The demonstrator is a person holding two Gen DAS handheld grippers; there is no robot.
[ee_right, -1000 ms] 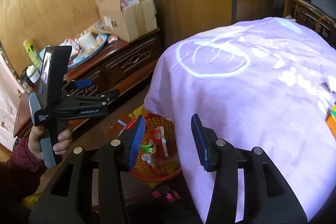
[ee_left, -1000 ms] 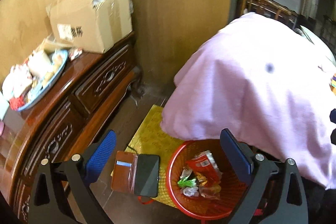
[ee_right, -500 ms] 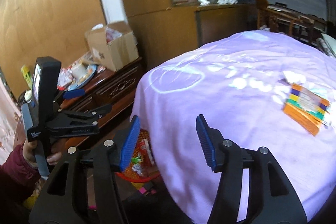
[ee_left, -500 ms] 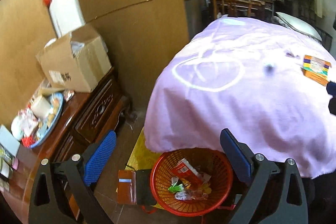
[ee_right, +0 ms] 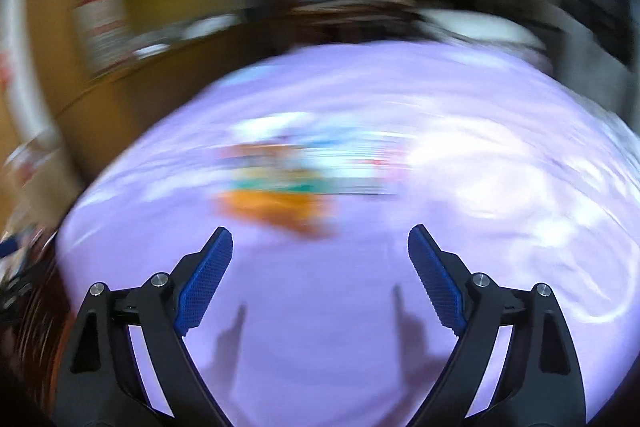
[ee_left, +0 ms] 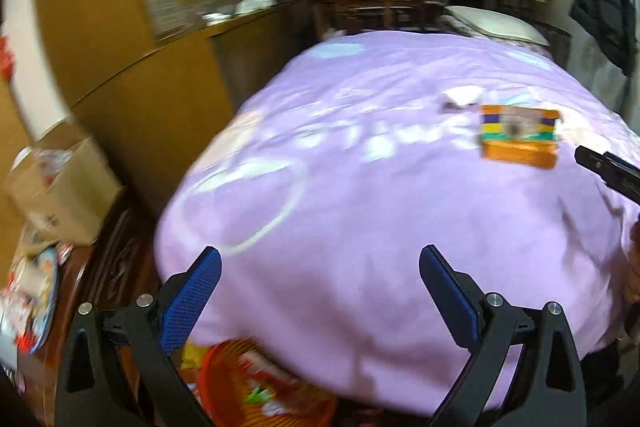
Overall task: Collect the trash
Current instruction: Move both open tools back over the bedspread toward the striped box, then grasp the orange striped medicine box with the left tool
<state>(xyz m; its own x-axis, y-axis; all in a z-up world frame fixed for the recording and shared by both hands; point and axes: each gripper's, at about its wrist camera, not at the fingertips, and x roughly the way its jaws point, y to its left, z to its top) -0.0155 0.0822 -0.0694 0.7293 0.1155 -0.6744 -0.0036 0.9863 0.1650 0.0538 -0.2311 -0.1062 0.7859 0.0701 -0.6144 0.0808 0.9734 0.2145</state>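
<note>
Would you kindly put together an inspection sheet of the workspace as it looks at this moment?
Surface: purple cloth covers a rounded table and hangs over its near edge.
Job's things: colourful wrapper lies flat on the cloth, orange strip nearest the camera; red basket on the floor, partly under the cloth edge, holds wrappers.
Clutter: cardboard box and a plate of items on the wooden sideboard.
Grippers: left tool open, holding nothing; right tool open, holding nothing, above the cloth and facing the wrapper.
Cables: nothing seen.
Surroundings: wooden cabinet, chairs behind; right view badly blurred.
</note>
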